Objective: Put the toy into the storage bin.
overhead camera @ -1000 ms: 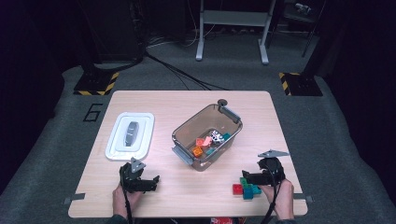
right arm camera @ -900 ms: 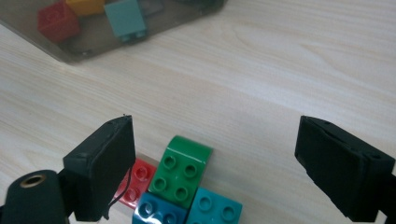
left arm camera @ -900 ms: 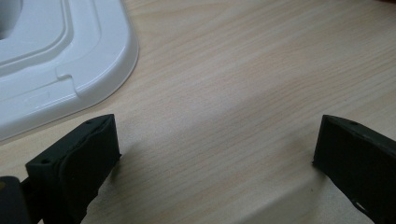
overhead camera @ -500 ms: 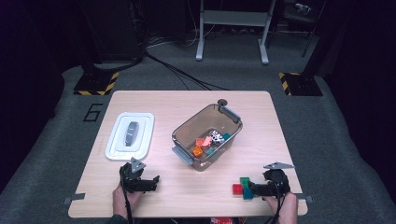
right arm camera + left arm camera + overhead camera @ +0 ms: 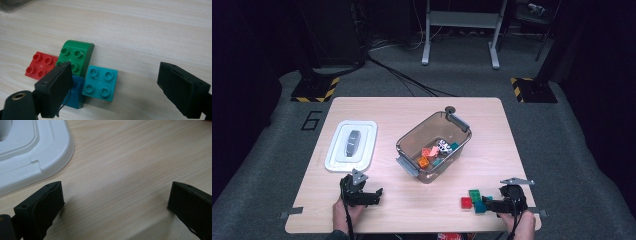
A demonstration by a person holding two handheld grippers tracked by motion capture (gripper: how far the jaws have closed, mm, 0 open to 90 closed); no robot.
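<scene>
Right gripper view: right gripper (image 5: 112, 87) jaws spread wide, nothing clamped, low over the teal brick (image 5: 101, 83), which lies on the table (image 5: 150, 32) touching the green brick (image 5: 76, 58) and beside the red brick (image 5: 40, 65). Left gripper (image 5: 115, 202) also released over bare wood beside the white lid (image 5: 30, 152).
</scene>
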